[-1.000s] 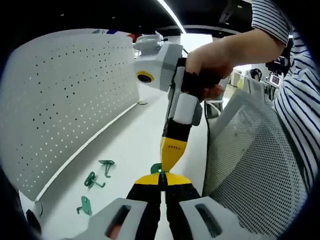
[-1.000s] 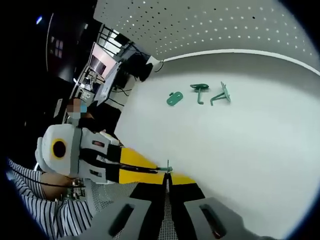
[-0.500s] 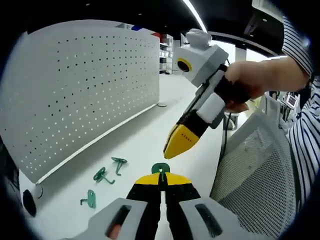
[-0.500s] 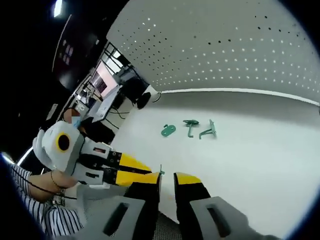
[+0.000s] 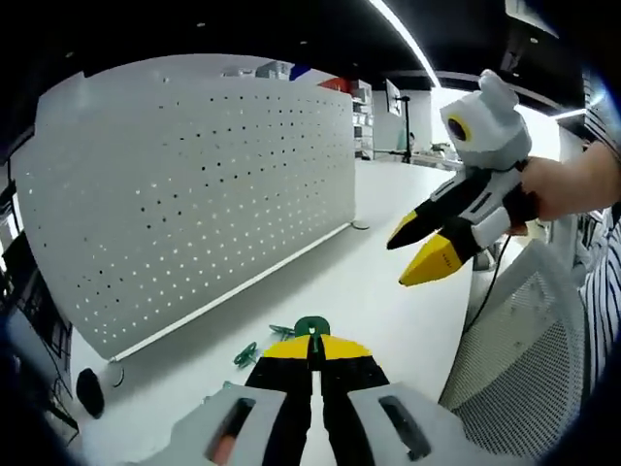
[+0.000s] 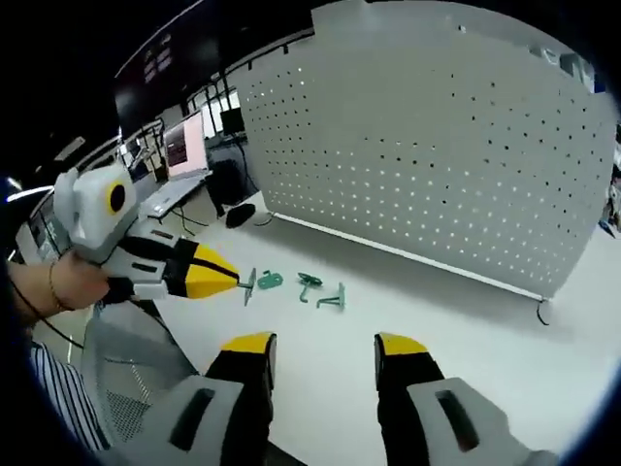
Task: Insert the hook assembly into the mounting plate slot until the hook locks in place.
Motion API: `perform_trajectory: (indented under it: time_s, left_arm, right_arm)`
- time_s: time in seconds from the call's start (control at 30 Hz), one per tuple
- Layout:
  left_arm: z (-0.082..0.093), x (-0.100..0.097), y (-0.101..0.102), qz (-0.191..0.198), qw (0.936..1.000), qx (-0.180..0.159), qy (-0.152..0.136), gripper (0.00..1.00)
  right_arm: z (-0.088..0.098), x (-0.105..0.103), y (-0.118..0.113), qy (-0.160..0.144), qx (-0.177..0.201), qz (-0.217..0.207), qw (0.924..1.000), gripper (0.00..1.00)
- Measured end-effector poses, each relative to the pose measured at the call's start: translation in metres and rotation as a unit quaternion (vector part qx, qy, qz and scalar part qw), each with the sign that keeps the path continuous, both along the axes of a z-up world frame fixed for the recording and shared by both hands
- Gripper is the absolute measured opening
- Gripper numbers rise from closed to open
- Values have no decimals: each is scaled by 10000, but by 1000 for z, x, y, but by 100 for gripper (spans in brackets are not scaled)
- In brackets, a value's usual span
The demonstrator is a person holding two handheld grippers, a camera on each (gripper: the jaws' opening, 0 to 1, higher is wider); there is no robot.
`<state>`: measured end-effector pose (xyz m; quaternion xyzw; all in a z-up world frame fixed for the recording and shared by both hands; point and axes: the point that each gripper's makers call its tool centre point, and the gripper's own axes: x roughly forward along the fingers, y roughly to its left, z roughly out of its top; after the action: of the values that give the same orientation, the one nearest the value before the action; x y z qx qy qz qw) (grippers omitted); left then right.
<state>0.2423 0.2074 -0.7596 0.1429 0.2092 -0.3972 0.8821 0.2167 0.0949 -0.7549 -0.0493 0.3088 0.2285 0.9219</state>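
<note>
Right gripper (image 6: 320,348) now released, jaws wide, apart from left gripper (image 5: 312,348), pinched on green hook (image 5: 310,326). Risk: thin grip twists hook, missing pegboard (image 6: 437,136) slot.

Mesh chair back (image 5: 524,359) (grey) beside white table (image 6: 466,320).

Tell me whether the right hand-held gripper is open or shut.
Open. In the right gripper view its two yellow-tipped jaws stand wide apart, the right hand-held gripper holding nothing, bare white tabletop showing between them.
</note>
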Motion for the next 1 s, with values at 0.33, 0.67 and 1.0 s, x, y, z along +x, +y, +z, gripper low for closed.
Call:
perform_trajectory:
  time_s: [0.33, 0.67, 1.0]
  left_arm:
    - [27, 16, 22, 797, 9954, -472, -251, 1]
    - [63, 32, 35, 1218, 9857, -104, -1162, 1]
    - [84, 42, 46, 1767, 9740, -558, -1303, 1]
  right_arm:
    - [1, -21, -8, -113, -172, -111, 9997, 50]
    - [-6, -39, -22, -412, -678, -174, 9967, 66]
    - [-17, -54, -34, -548, -757, -422, 9947, 73]
